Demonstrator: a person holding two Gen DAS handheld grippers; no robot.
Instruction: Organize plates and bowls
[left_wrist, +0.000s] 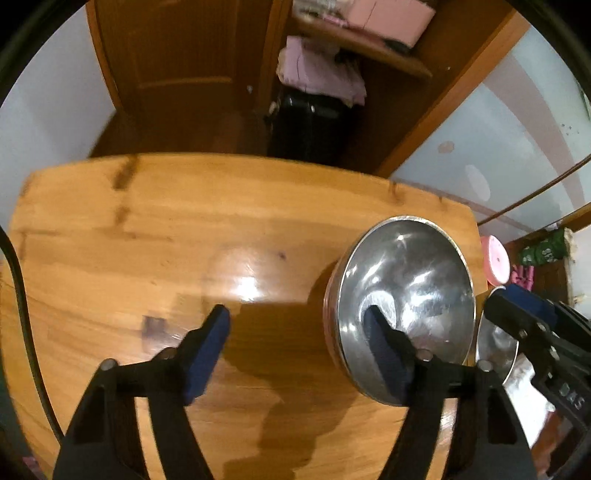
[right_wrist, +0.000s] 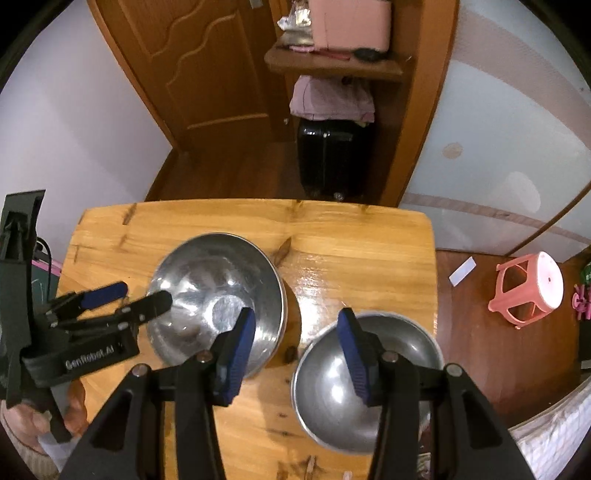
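Hovering over a varnished wooden table (right_wrist: 351, 236), both hand-held grippers point steeply down with their jaws parted and nothing pressed between the pads. The left gripper (left_wrist: 299, 325) stands fairly wide: one blue-padded finger is over bare wood, the other reaches in over the rim of the larger steel bowl (right_wrist: 221, 291), though I cannot tell whether it touches the metal. The right gripper (right_wrist: 297, 323) is narrower; its left finger overlaps the near edge of the larger bowl, and its right finger hangs above the smaller steel bowl (right_wrist: 399, 373), which sits at the table's near right corner. The two bowls stand just beside each other, upright, not nested.

Both bowls are round, polished stainless steel, streaked with bright reflections, with a flat circle at the bottom of the larger one. The tabletop is glossy, honey-coloured, knotted planking with rounded corners. A pink plastic stool (right_wrist: 532, 291) lies tipped on the dark floor beyond.
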